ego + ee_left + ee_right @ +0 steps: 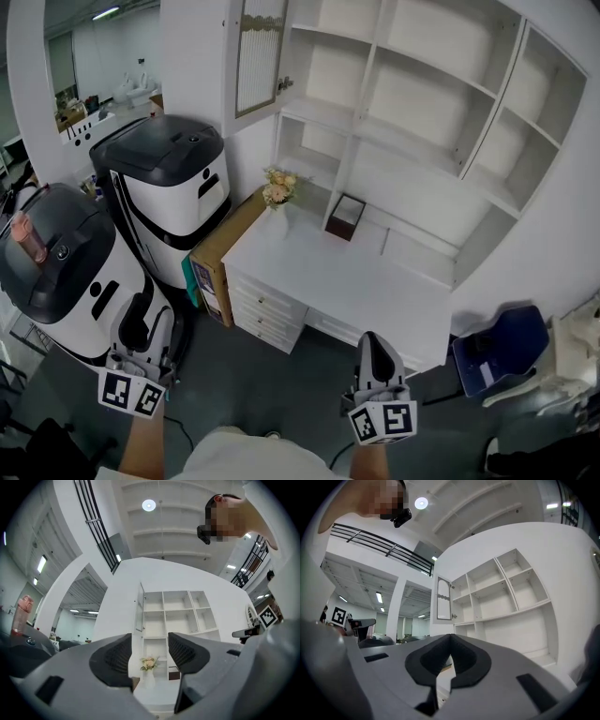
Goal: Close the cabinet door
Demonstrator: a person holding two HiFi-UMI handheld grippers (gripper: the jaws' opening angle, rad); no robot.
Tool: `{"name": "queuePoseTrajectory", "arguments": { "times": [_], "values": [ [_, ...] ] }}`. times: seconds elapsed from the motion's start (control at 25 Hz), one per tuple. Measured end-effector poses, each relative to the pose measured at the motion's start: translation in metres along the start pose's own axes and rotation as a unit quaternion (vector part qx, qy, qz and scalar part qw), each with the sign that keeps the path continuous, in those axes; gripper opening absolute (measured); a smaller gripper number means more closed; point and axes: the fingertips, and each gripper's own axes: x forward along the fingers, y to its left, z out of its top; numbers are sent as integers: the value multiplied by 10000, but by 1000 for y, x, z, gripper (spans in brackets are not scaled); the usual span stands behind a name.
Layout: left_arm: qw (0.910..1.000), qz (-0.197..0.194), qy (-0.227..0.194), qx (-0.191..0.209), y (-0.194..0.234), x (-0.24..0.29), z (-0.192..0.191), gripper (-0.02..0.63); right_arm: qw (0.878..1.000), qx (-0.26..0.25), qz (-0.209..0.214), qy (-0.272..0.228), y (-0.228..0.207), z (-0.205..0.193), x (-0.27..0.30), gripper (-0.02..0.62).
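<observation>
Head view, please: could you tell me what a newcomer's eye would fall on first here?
The big white shelf unit fills the upper right, its compartments bare, with one cabinet door standing open at its top left corner. On the white desk below stands a vase of pale flowers, with a dark box to its right. Two black-and-white machines crowd the left side.

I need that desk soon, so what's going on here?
A person stands before a white desk and shelf unit, a gripper in each hand. The cabinet door at the shelves' upper left hangs open, untouched. The left gripper is open and empty, the right gripper shut and empty, both well short of the door.
</observation>
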Motion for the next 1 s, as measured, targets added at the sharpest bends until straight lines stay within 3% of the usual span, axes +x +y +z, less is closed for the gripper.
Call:
{"name": "queuePoseTrajectory", "arguments": {
  "times": [0.16,0.52,0.76,1.0],
  "values": [
    [9994,148,-111,290,-1,19,11,295,10000,96,-23,-5,-13,-5,0,-2],
    [9994,-60,-28,332,5,87,-15,305,9993,154,-193,296,-38,-31,29,-2],
    [9994,-336,-61,41,36,184,-51,305,9983,-62,-434,378,-58,-32,92,-2],
    [9960,-782,-366,-221,72,297,-58,305,9978,-168,-562,306,-58,-20,184,-2]
  ]
}}
